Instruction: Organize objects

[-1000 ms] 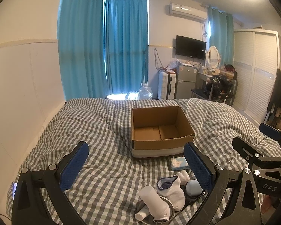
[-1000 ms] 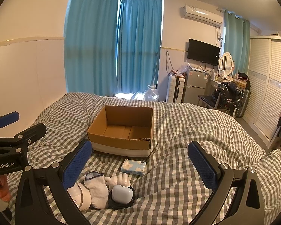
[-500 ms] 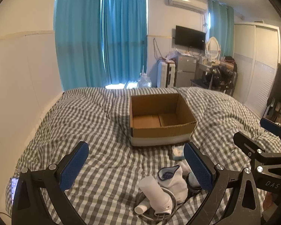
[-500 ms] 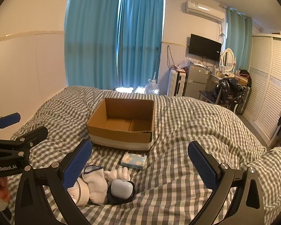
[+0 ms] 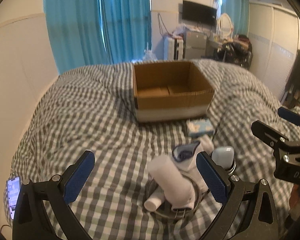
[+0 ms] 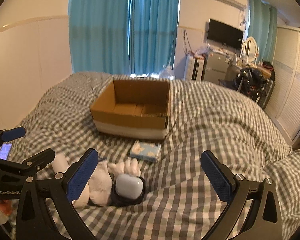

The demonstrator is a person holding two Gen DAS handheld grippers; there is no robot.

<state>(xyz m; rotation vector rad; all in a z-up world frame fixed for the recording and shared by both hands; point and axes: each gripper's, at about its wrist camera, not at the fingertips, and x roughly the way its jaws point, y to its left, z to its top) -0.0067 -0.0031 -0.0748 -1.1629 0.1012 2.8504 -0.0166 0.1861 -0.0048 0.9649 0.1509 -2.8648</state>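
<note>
An open, empty cardboard box sits mid-bed. In front of it lies a blue tissue pack. Nearer me is a pile: a white tube, a white sock with a blue rim, a white glove and a pale blue-grey case on a dark ring. My left gripper is open above the pile's left part. My right gripper is open just over the case and glove.
The grey-and-white checked duvet covers the whole bed. A lit phone lies at the bed's left edge. A white wall panel stands on the left; teal curtains, a fridge and a wardrobe stand beyond the bed.
Both grippers have tilted down and moved closer to the pile and the box. Both stay open and empty. No object has moved.
</note>
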